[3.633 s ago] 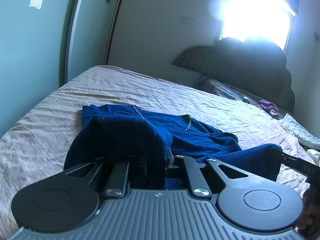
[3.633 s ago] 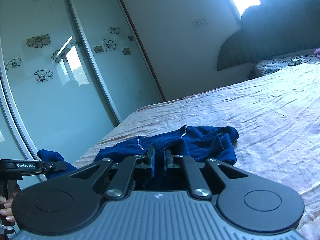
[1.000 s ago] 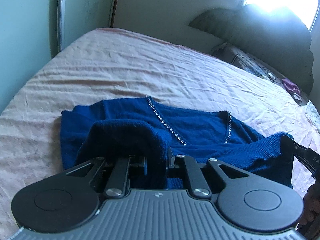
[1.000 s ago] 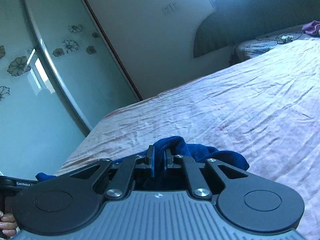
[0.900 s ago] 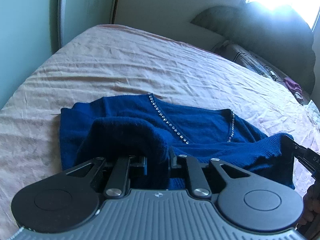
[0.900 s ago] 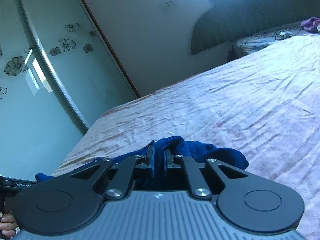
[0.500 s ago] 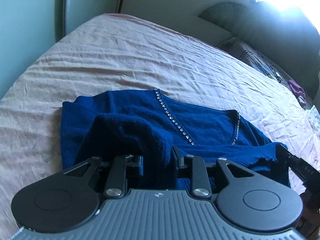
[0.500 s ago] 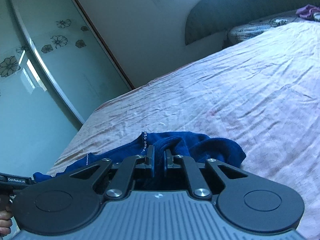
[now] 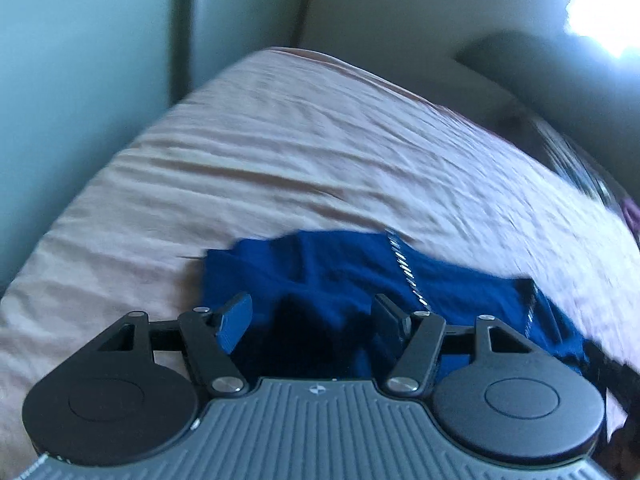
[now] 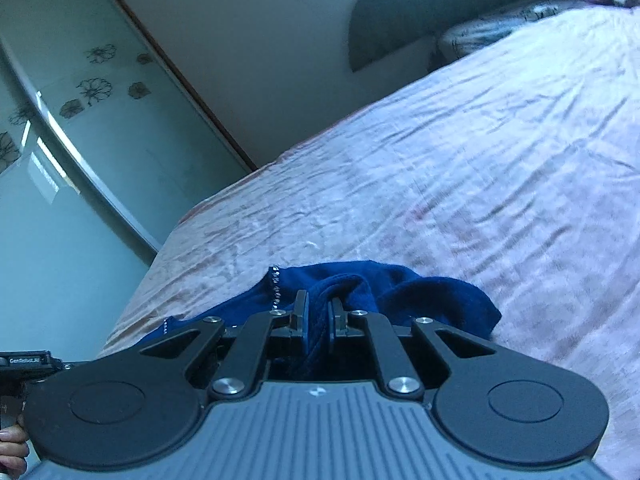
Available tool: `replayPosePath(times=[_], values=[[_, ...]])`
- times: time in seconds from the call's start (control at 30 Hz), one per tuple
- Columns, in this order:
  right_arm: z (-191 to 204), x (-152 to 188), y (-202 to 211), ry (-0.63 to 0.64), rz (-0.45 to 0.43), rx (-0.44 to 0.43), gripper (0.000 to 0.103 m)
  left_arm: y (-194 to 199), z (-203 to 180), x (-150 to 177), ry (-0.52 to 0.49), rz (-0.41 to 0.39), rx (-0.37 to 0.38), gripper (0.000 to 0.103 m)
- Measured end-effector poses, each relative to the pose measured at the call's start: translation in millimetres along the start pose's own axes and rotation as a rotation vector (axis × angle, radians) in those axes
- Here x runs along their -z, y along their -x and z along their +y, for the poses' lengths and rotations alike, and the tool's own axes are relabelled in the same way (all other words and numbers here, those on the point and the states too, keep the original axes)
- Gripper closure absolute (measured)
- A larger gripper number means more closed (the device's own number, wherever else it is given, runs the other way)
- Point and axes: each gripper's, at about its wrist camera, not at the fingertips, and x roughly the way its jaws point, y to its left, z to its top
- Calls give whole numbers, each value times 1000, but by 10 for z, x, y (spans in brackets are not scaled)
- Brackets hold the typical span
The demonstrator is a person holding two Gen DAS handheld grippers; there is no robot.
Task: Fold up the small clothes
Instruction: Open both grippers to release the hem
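The blue sweater (image 9: 348, 276) lies crosswise near the bed's (image 9: 280, 152) near edge, beaded neckline facing the headboard (image 10: 400, 20). The left hand-held gripper (image 9: 312, 316) is opening over it; the right hand-held gripper (image 10: 318, 316) pinches a fold. Flowered wardrobe doors (image 10: 80, 100) stand beside.

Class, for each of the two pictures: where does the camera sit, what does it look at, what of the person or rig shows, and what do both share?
Left wrist: on the left claw, looking down at the blue sweater on the bed; jaws opening, fabric between them.
Right wrist: on the right claw, facing along the bed toward the wardrobe doors; shut on the sweater; fingers at left edge.
Shared: sweater and bed.
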Motion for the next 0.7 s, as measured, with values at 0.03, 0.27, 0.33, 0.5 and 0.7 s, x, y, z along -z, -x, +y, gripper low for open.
replayPosePath(times=[0.03, 0.27, 0.33, 0.5, 0.7], values=[[-14, -2, -15, -6, 5, 4, 92, 26, 64, -9, 22, -7, -6, 34], [-115, -42, -52, -85, 29, -22, 88, 212, 204, 58, -10, -41, -54, 33], [-131, -65, -62, -105, 37, -41, 80, 258, 157, 131, -76, -39, -47, 33], [-141, -135, 24, -136, -21, -99, 27, 300, -48, 411, -330, -8, -62, 33], [-131, -282, 320, -107, -108, -112, 27, 320, -265, 624, -477, 76, 99, 33]])
